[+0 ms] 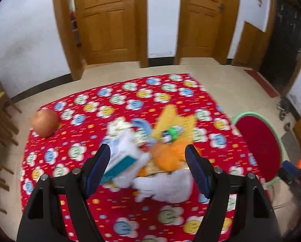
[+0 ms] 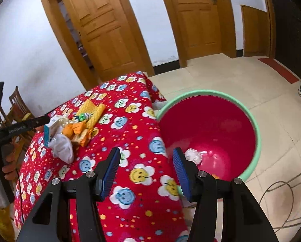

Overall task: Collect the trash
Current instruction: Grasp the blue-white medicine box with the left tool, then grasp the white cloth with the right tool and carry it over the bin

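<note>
White tissue (image 1: 166,185) lies between the left gripper's (image 1: 148,157) parted jaws; right gripper (image 2: 146,161) gapes empty.

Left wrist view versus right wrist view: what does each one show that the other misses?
Only the left wrist view shows the apple at the table's far-left corner. Only the right wrist view shows inside the red bin, where a white wad lies at the bottom. Both show the trash pile on the red tablecloth, the bin beside the table, and an open, empty tool: left, right.
</note>
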`<act>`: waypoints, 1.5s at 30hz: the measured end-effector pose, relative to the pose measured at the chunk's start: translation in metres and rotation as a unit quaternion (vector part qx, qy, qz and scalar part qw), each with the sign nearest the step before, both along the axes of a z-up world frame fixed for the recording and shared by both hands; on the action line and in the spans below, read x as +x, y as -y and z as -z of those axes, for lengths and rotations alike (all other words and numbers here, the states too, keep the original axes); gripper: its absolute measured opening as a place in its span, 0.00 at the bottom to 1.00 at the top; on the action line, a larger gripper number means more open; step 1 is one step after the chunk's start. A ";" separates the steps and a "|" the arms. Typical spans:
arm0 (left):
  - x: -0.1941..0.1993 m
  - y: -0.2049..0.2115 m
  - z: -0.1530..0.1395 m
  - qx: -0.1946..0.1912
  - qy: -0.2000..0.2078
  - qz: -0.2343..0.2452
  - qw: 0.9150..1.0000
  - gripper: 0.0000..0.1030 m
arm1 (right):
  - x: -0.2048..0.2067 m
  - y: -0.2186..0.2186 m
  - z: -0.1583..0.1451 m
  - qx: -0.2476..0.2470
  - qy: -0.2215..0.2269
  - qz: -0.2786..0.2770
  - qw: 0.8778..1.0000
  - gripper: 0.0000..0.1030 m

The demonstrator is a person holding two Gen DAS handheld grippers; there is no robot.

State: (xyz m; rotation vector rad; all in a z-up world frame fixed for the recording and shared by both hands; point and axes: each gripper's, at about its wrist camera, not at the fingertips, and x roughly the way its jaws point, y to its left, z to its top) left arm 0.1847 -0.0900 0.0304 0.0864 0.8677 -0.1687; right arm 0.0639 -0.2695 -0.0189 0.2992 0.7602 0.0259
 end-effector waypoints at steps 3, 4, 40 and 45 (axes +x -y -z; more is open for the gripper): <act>0.002 -0.014 0.011 0.020 -0.001 -0.020 1.000 0.74 | 0.003 -0.008 0.000 -0.004 -0.002 -0.007 1.000 0.54; 0.002 -0.018 0.014 0.023 -0.002 -0.023 0.999 0.74 | 0.004 -0.011 0.000 -0.005 -0.003 -0.009 1.000 0.54; 0.019 -0.125 0.063 -0.132 -0.018 -0.090 0.987 0.21 | 0.077 -0.143 0.029 -0.029 -0.060 -0.139 0.988 0.54; 0.017 -0.133 0.064 -0.144 -0.021 -0.095 0.985 0.18 | 0.091 -0.162 0.036 -0.024 -0.070 -0.164 0.984 0.54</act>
